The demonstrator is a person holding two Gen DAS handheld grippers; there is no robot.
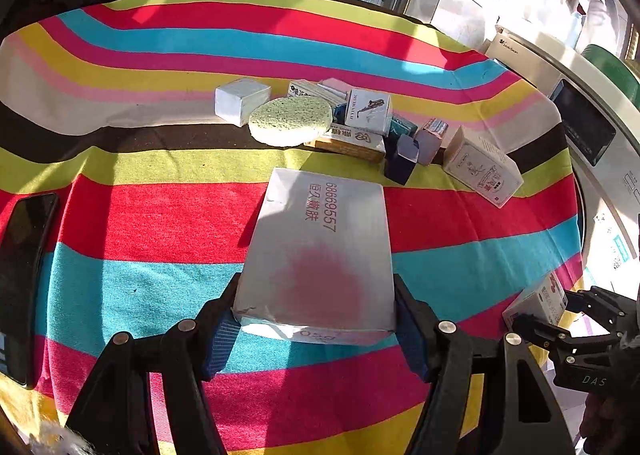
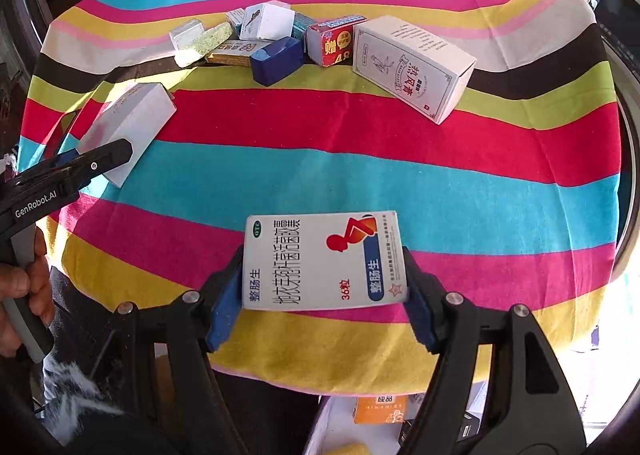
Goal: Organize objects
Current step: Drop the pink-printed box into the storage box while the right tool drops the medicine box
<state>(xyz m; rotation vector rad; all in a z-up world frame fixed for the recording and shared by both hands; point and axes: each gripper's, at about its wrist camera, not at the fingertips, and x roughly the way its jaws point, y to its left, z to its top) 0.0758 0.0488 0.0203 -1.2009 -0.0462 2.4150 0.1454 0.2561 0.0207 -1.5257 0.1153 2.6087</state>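
Note:
My left gripper [image 1: 316, 319] is shut on a flat white box with red print [image 1: 320, 251], held over the striped tablecloth [image 1: 140, 223]; the same box shows in the right wrist view [image 2: 128, 127] at the left. My right gripper [image 2: 324, 287] is shut on a white medicine box with a red figure and blue label [image 2: 324, 263], held above the table's near edge. It also shows at the right edge of the left wrist view [image 1: 536, 303]. A pile of small boxes [image 1: 360, 123] and a round green sponge [image 1: 290, 121] lie at the far middle of the table.
A tall white box with a figure drawing [image 2: 416, 67] lies at the right of the pile, next to a red box [image 2: 334, 41] and a dark blue box [image 2: 278, 59]. A black phone [image 1: 24, 279] lies at the table's left edge. An orange box [image 2: 378, 409] sits below the table.

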